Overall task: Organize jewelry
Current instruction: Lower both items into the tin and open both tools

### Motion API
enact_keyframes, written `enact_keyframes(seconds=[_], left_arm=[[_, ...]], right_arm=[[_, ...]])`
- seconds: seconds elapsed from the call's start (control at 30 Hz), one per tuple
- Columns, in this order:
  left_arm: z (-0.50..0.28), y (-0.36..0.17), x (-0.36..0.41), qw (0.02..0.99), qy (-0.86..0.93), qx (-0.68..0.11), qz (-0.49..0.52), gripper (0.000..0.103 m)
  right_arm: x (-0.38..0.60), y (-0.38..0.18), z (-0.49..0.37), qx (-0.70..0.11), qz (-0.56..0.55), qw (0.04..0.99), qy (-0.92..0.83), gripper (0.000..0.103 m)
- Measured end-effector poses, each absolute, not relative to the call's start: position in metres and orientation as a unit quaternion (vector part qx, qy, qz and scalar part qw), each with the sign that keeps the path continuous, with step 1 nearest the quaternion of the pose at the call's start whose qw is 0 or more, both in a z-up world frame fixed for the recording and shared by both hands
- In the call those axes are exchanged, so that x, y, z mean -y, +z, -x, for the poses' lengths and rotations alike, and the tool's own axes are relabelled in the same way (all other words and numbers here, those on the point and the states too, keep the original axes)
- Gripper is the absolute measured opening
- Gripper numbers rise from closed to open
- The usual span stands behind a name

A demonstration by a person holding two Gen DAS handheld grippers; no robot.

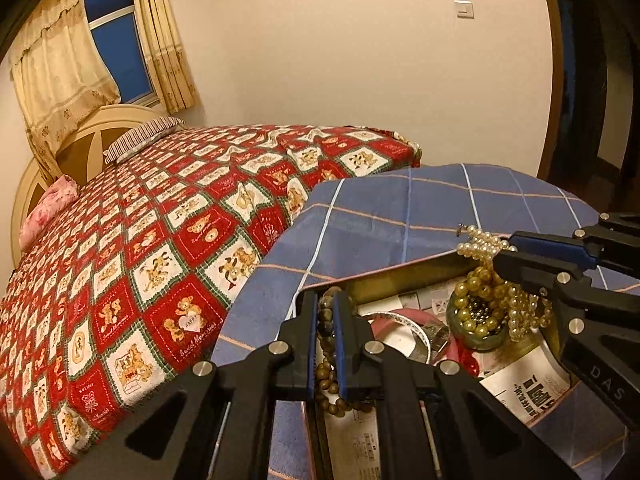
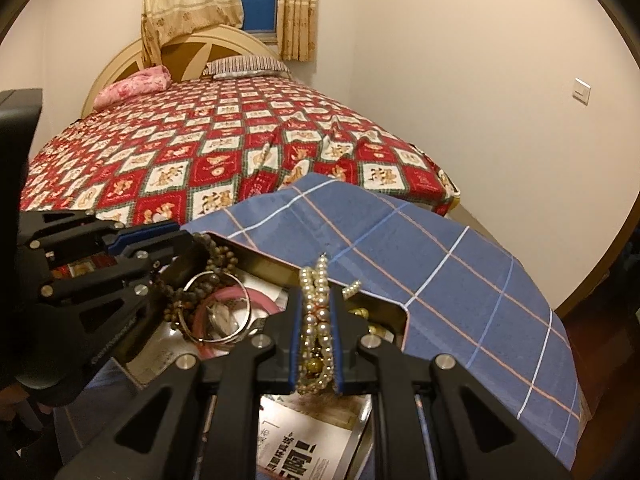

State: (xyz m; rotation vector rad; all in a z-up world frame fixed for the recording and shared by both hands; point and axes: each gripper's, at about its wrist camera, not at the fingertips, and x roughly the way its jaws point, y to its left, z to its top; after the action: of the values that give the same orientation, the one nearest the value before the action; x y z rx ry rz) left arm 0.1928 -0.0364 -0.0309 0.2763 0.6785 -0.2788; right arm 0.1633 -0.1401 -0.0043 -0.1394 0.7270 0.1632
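A shallow metal tin (image 1: 400,270) (image 2: 272,258) lined with printed paper lies on a blue checked cloth. My left gripper (image 1: 325,300) (image 2: 182,240) is shut on a brown bead bracelet (image 1: 326,316) (image 2: 216,256) over the tin's left corner. My right gripper (image 2: 316,300) (image 1: 506,246) is shut on a pearl necklace (image 2: 316,312) (image 1: 480,244) over the tin's right side. A small gold bowl (image 1: 476,318) with gold beads, a silver bangle (image 2: 218,308) and a pink bangle (image 2: 260,298) lie in the tin.
The blue checked cloth (image 1: 400,208) (image 2: 460,280) covers a round table. Behind it is a bed with a red patterned quilt (image 1: 160,216) (image 2: 224,148), pillows and a curtained window. A dark doorway (image 1: 592,80) is at the right.
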Motion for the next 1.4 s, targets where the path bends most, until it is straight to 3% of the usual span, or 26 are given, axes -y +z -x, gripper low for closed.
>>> enact_keyframes(seconds=[0.43,0.47,0.53,0.57,0.6,0.63,0.73,0.83,1.07,1.4], left_arm=[[-0.197,-0.042,0.031,0.922,-0.127,-0.343,-0.129,0.009],[-0.197,-0.042,0.030,0.921,-0.125,-0.348,-0.127,0.016],[-0.194,-0.041,0.027,0.923,-0.113,-0.346,-0.125,0.044],[-0.190,-0.037,0.025,0.928,-0.105,-0.335,-0.121,0.066],[-0.187,-0.035,0.023,0.932,-0.101,-0.327,-0.119,0.079],[-0.181,-0.030,0.021,0.938,-0.093,-0.312,-0.117,0.080],[-0.173,-0.023,0.014,0.941,-0.084,-0.308,-0.116,0.080],[-0.162,-0.017,0.004,0.945,-0.075,-0.301,-0.107,0.080],[-0.133,-0.008,-0.007,0.950,-0.067,-0.287,-0.099,0.080],[-0.112,0.000,-0.003,0.952,-0.068,-0.281,-0.097,0.081]], right_arm=[[0.136,-0.023,-0.172,-0.373,0.083,0.921,0.071,0.015],[0.136,-0.024,-0.171,-0.372,0.085,0.922,0.069,0.015],[0.136,-0.024,-0.170,-0.372,0.086,0.922,0.068,0.017],[0.135,-0.023,-0.168,-0.370,0.093,0.922,0.065,0.027],[0.134,-0.022,-0.166,-0.366,0.098,0.923,0.064,0.035],[0.133,-0.021,-0.163,-0.362,0.103,0.924,0.063,0.044],[0.134,-0.017,-0.157,-0.358,0.108,0.926,0.055,0.045],[0.137,-0.010,-0.147,-0.351,0.112,0.929,0.036,0.059],[0.143,0.005,-0.124,-0.337,0.101,0.935,0.028,0.067],[0.141,0.013,-0.104,-0.328,0.099,0.939,0.033,0.069]])
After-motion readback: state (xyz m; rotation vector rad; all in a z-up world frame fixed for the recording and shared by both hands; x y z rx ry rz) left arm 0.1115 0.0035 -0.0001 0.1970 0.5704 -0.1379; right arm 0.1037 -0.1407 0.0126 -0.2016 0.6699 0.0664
